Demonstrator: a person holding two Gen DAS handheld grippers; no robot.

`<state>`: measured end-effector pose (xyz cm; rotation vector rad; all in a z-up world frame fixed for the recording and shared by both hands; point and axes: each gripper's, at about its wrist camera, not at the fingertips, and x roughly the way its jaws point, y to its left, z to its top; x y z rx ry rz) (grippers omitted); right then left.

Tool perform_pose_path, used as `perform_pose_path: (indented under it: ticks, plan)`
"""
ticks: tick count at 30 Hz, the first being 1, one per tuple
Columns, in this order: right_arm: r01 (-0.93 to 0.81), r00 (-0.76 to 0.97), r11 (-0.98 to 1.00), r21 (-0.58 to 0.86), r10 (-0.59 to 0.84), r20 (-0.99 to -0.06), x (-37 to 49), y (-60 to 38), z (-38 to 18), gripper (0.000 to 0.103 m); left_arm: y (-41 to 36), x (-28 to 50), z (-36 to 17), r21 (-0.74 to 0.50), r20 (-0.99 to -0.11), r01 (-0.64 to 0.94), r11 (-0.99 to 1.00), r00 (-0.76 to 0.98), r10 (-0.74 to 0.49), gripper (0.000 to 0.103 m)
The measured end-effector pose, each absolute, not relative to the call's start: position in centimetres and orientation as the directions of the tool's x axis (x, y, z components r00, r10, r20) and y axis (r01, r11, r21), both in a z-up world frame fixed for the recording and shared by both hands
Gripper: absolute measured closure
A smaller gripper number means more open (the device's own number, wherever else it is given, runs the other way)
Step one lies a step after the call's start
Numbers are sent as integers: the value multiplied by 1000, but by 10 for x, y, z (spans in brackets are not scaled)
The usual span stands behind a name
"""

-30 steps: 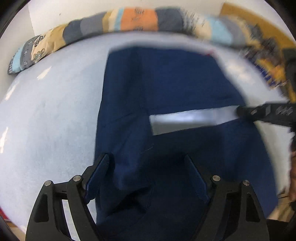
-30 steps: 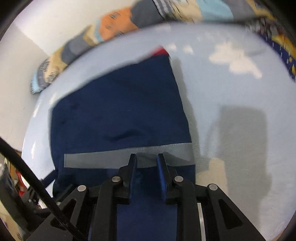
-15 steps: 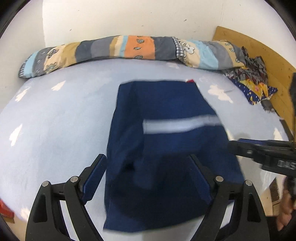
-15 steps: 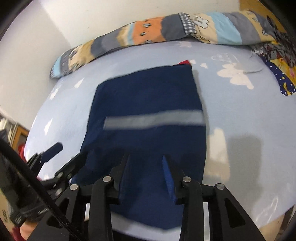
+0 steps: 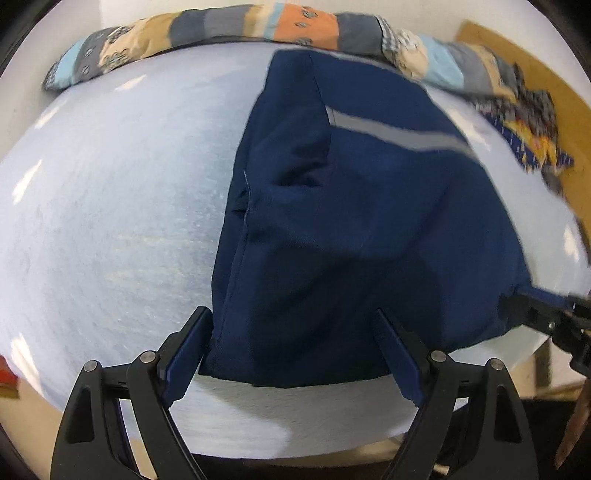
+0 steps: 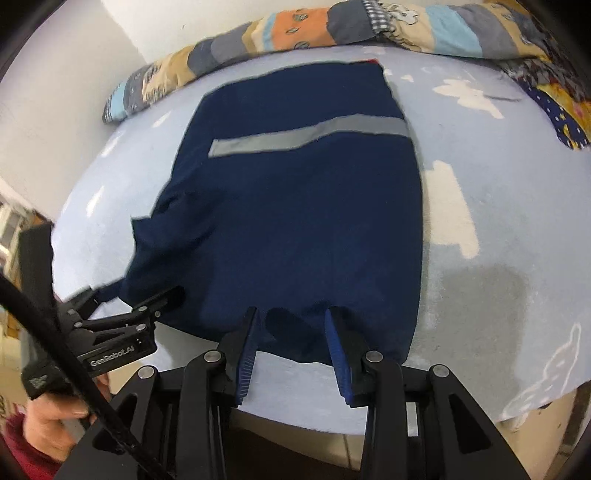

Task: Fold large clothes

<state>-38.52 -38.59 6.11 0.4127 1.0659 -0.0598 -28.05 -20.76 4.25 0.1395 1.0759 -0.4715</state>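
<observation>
My pale blue bedsheet with white cloud prints point(image 6: 480, 177) spreads across the whole bed, and along its far edge by the white wall lies a long rolled patchwork quilt in orange, grey, tan and light blue point(image 6: 332, 26). At the far right corner sits a crumpled dark blue and yellow patterned cloth point(image 5: 524, 125), next to a tan wooden board point(image 5: 517, 55). In the middle of the sheet rests the large navy blue garment point(image 6: 303, 206), folded into a tall rectangle whose near hem reaches close to the near edge of the bed; a grey reflective stripe point(image 6: 306, 134) crosses its upper part, and a small bit of red shows at its far right corner. The left side of the garment is rumpled, with a loose fold bulging outward. My left gripper point(image 5: 291, 347) has its blue-padded fingers spread wide, straddling the near left corner of the garment without pinching it. My right gripper point(image 6: 291, 332) is also spread, its blue pads point(image 6: 246, 350) standing apart at the near hem, which puckers between them; I cannot tell whether the tips touch the cloth. In the right wrist view my left hand point(image 6: 55, 424) grips the black handle of the other tool at the lower left.
</observation>
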Motion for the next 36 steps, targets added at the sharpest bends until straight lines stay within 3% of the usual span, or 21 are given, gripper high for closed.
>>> perform_pose_path:
  ticks: [2, 5, 9, 13, 16, 21, 36]
  plan:
    - [223, 519, 931, 288, 137, -844, -392, -382, 72, 63, -207, -285, 50, -115, -851, 445, 888, 417, -319, 16]
    - [225, 536, 952, 205, 55, -843, -397, -378, 81, 55, -212, -293, 64, -77, -815, 480, 874, 474, -332, 16]
    - [259, 487, 954, 152, 7, -874, -391, -382, 66, 49, -236, -311, 77, 32, -768, 549, 835, 549, -331, 15]
    - [234, 484, 966, 114, -14, -875, -387, -372, 65, 33, -258, -311, 56, 91, -827, 591, 801, 493, -270, 13]
    - [224, 481, 971, 80, -39, -876, -387, -367, 66, 33, -259, -308, 57, 67, -823, 571, 818, 495, -278, 12]
    - [240, 524, 955, 175, 25, -852, -393, -377, 79, 33, -254, -307, 69, 32, -817, 567, 823, 489, -306, 12]
    - [261, 536, 941, 215, 44, -843, -400, -383, 84, 33, -268, -335, 69, 218, -747, 629, 746, 600, -287, 12]
